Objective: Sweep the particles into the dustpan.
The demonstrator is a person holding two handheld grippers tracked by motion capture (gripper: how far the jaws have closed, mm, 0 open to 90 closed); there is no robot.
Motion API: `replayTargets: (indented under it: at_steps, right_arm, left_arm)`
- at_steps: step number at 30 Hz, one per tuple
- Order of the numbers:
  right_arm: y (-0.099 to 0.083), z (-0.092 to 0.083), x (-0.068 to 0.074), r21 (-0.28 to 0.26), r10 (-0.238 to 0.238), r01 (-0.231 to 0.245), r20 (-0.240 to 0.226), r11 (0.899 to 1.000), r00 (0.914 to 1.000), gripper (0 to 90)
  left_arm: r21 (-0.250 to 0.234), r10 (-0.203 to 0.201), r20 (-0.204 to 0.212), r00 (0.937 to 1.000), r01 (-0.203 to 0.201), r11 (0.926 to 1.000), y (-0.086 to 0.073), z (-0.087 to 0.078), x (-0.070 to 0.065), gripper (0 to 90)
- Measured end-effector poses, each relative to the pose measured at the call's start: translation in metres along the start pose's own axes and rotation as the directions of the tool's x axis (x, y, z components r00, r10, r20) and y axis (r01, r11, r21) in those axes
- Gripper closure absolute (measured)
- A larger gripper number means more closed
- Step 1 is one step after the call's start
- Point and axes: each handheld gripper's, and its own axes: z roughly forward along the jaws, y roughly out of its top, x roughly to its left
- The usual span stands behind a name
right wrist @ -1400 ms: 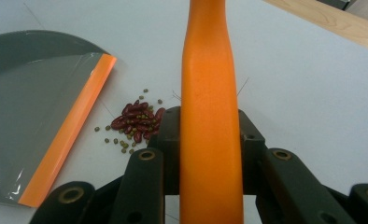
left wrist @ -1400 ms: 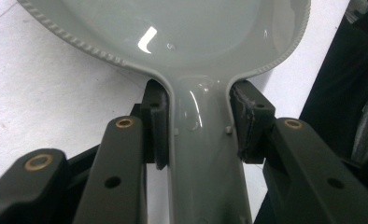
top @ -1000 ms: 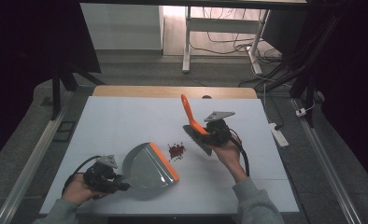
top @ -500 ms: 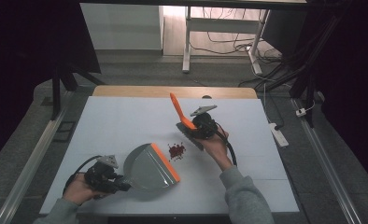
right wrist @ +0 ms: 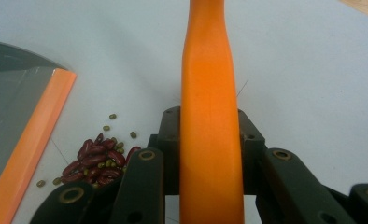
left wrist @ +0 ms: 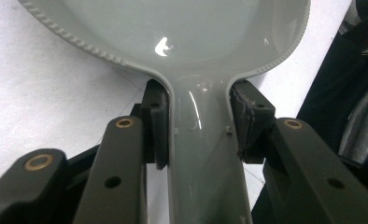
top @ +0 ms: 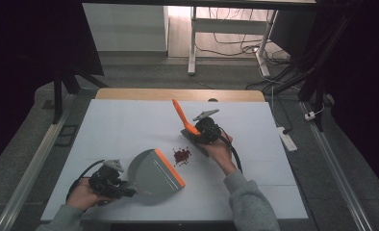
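Dustpan and brush held on either side of spilled beans

Left gripper, at seven o'clock, clamps the grey dustpan by its handle, lying level. Right gripper grips the orange brush handle, tilted toward eleven; beans lie between.

White table seen from above. Grey dustpan with orange lip laid flat near front edge, handle held in left gripper, jaws closed on it. Small pile of red beans lying just beyond lip, apart from it. Brush with orange handle clamped in right gripper, handle tilted up and away, head set just right of beans.
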Motion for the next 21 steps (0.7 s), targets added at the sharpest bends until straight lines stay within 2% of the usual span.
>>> replayTargets:
  at_steps: [13,21]
  right_arm:
    - [0.004,0.011,0.013,0.031,-0.038,0.039,-0.024,0.999,0.9990,70.9]
    - [0.004,0.014,0.020,0.031,-0.056,0.057,-0.033,0.998,0.9979,70.9]
  left_arm:
    - [-0.003,-0.011,0.008,0.9999,0.011,0.9999,0.001,0.002,0.000,61.4]
    - [0.000,-0.010,0.011,0.9999,0.010,1.0000,0.001,0.002,0.000,61.4]
